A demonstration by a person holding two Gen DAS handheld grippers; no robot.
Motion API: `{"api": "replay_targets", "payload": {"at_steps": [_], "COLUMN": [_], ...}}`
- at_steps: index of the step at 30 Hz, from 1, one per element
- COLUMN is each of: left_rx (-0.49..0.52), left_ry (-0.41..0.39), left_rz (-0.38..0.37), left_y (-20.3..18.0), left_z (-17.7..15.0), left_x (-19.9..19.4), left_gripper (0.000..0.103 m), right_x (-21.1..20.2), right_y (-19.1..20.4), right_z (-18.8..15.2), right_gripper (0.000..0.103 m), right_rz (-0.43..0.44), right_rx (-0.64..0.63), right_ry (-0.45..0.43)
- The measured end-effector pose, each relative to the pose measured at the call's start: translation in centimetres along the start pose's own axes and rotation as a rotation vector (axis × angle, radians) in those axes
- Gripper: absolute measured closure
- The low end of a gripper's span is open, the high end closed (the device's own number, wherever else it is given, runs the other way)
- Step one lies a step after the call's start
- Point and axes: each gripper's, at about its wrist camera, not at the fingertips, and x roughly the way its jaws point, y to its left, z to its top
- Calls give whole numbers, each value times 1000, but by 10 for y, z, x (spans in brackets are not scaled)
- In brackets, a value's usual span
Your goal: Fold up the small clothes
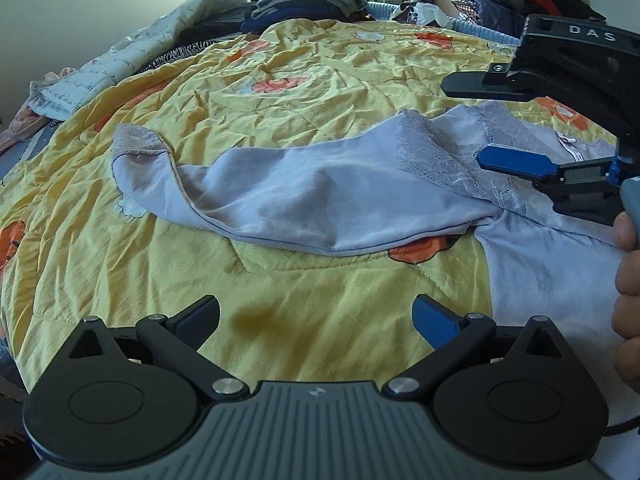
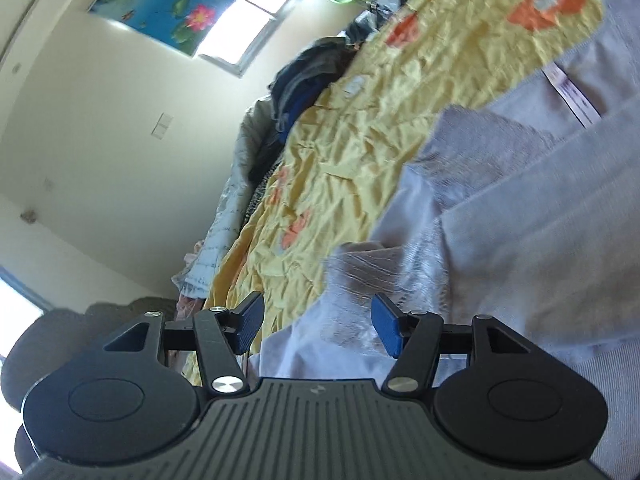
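Left wrist view: pale lilac lace-trimmed garment [image 1: 320,204] half folded on yellow flowered quilt [image 1: 280,80]. Right gripper [image 1: 496,120] jaws spread above lace, nothing pinched; left gripper [image 1: 316,316] spread, empty. Next, I judge: regrip edge, finish fold.

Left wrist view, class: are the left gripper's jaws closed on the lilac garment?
No: the left gripper has its jaws wide apart over the bare yellow quilt, short of the lilac garment.

Right side of the pale lilac lace-trimmed garment [image 1: 320,200] cut off by the frame edge in left wrist view, smeared with motion blur in right wrist view. White care label [image 2: 572,92] print unreadable. Hand [image 1: 628,280] gripping the handle mostly out of frame.
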Motion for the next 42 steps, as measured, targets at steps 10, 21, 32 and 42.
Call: {"api": "replay_targets", "payload": {"at_steps": [10, 21, 32, 42], "left_rx": [-125, -353, -110, 94], "left_ry": [-43, -83, -53, -30], "left_rz": [187, 296, 357, 393], "left_y": [88, 203, 202, 167], "left_z": [19, 39, 125, 127], "left_x": [4, -4, 46, 69], "left_gripper": [0, 0, 0, 0], "right_x": [33, 143, 152, 135], "right_y": [30, 83, 167, 205], "right_z": [-14, -49, -118, -163], "right_gripper": [42, 40, 40, 40], "right_rz": [35, 121, 86, 72], "right_rx": [-123, -162, -733, -1103], "right_ry": [135, 395, 398, 337]}}
